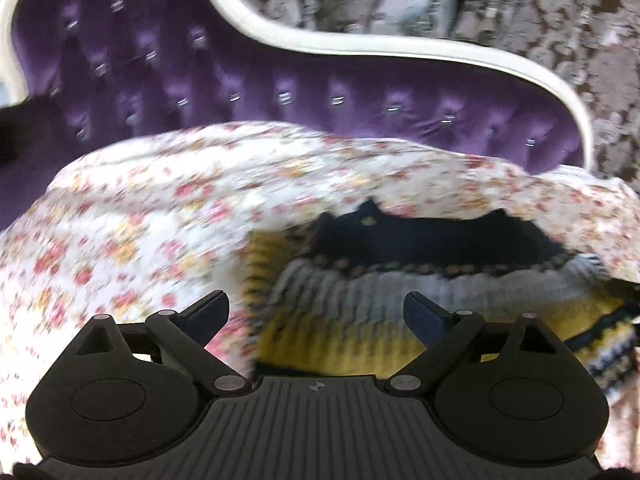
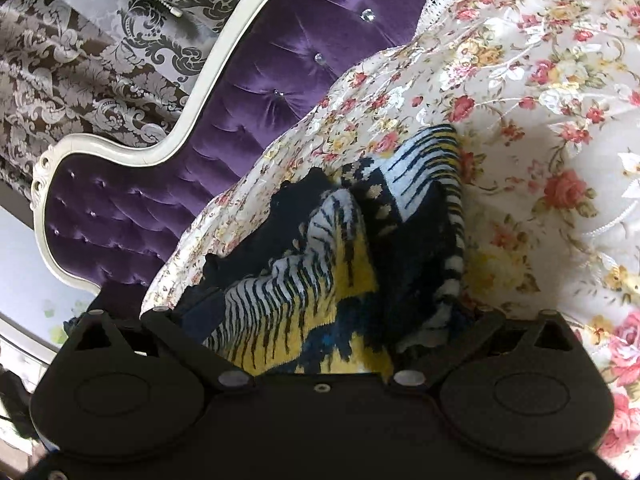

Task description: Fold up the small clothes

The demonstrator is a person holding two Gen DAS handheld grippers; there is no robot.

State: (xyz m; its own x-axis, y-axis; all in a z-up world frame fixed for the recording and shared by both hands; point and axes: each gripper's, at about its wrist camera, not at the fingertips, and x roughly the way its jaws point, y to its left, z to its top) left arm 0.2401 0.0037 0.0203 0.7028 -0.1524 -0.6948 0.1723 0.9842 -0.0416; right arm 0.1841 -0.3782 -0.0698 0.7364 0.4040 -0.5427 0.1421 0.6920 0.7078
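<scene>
soft, floppy yellow, white and navy knitted garment (image 1: 360,300) on the floral bedspread (image 1: 140,220); left gripper (image 1: 316,312) spread empty above its ribbed edge, right gripper's (image 2: 320,320) fingers hidden, grip unclear.

Left gripper (image 1: 316,312): matte black body, ribbed centre plate with small compass mark, dark blue pads, silver pivot pins; right gripper (image 2: 320,320): same black shell, round side discs

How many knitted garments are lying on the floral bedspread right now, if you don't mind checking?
1. A single navy, yellow and white knitted garment lies bunched on the floral bedspread, close in front of both grippers. Others could be hidden beneath its folds.
</scene>
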